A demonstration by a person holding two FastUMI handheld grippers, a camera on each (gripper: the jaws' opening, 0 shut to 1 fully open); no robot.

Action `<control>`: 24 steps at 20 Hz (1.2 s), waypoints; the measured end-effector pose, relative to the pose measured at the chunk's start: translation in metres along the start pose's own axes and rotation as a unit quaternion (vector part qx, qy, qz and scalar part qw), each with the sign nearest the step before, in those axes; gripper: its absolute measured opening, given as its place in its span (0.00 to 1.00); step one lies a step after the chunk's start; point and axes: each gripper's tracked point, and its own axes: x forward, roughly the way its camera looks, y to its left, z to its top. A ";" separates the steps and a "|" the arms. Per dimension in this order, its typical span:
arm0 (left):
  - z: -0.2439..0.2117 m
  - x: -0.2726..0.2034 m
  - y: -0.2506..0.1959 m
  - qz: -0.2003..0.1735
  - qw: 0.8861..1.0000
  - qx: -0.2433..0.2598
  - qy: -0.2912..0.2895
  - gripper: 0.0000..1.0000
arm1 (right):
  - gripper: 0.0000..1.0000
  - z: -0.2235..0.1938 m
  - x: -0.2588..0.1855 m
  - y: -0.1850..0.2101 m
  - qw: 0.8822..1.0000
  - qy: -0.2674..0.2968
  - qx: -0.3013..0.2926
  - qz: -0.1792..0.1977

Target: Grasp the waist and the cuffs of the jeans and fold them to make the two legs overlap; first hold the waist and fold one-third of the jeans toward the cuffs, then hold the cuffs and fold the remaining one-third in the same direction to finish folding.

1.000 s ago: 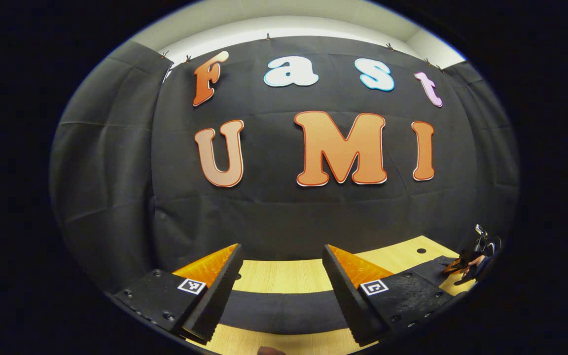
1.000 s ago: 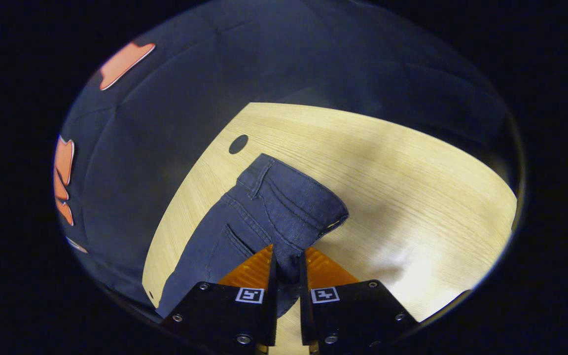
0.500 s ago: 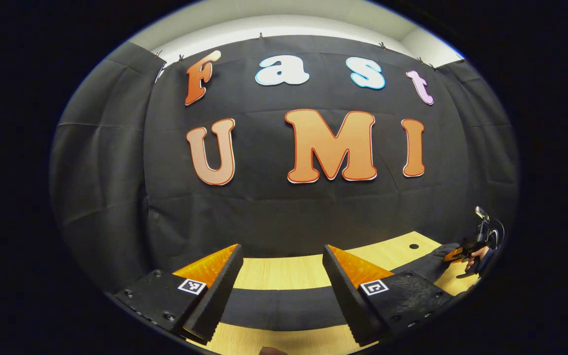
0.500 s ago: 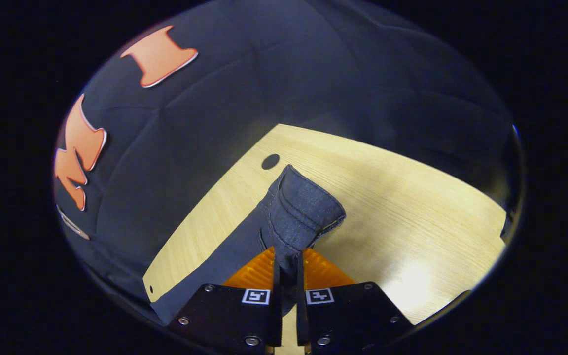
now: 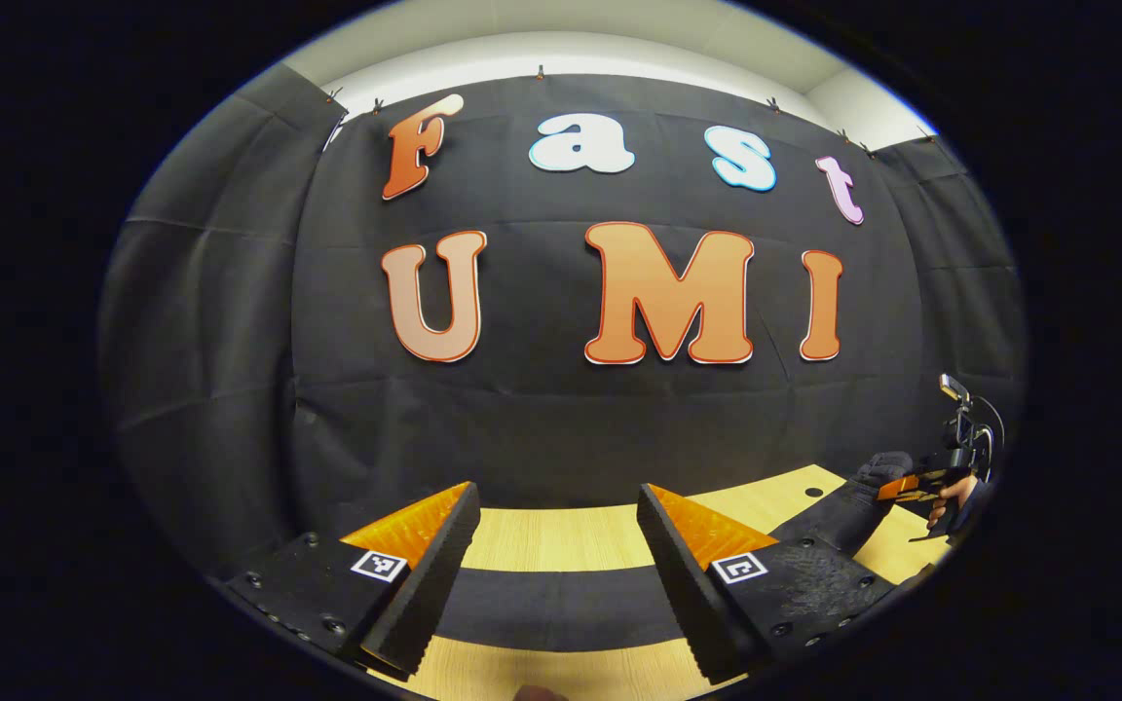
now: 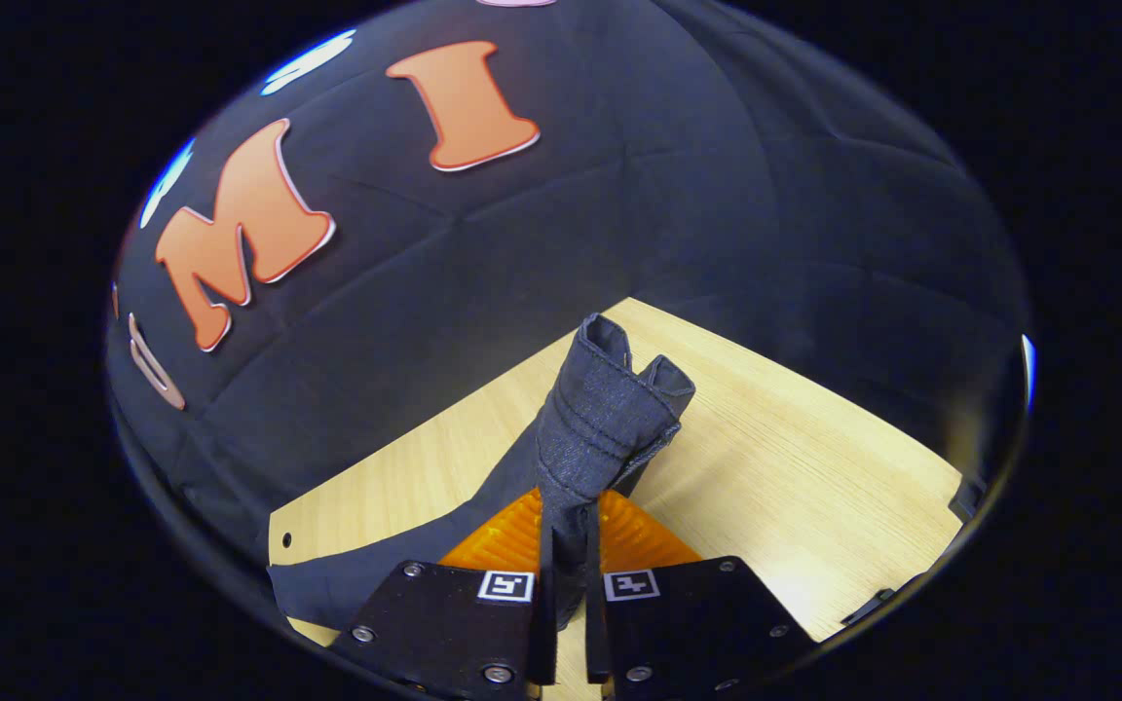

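Note:
Dark blue jeans lie along a light wooden table. My right gripper is shut on the waist, which stands up from the table in a bunched fold above the fingers. The rest of the jeans trails down to the left onto the table. In the left gripper view a flat dark band of the jeans crosses the table between the fingers. My left gripper is open, one finger on each side of that band. Far right, the right gripper holds the raised waist in a hand.
The black cloth wall stands close behind the table's far edge. A small round hole marks the table near the waist end, and another small hole sits by the table's left corner. Bare wood stretches to the right of the jeans.
My right gripper has lifted the waist off the table and tilted upward, so the waist went from lying flat to a standing bunch. The left gripper stayed open in place.

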 end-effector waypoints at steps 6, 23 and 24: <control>-0.008 -0.004 0.028 -0.001 1.000 -0.004 0.006 0.98 | 0.12 0.000 -0.024 0.058 0.997 -0.025 -0.078 0.015; -0.043 -0.006 0.126 0.057 0.997 -0.047 0.036 0.98 | 0.12 -0.117 -0.022 0.216 0.954 0.020 -0.283 0.097; -0.044 -0.007 0.131 0.061 0.996 -0.048 0.038 0.98 | 0.12 -0.130 -0.018 0.220 0.952 0.027 -0.291 0.096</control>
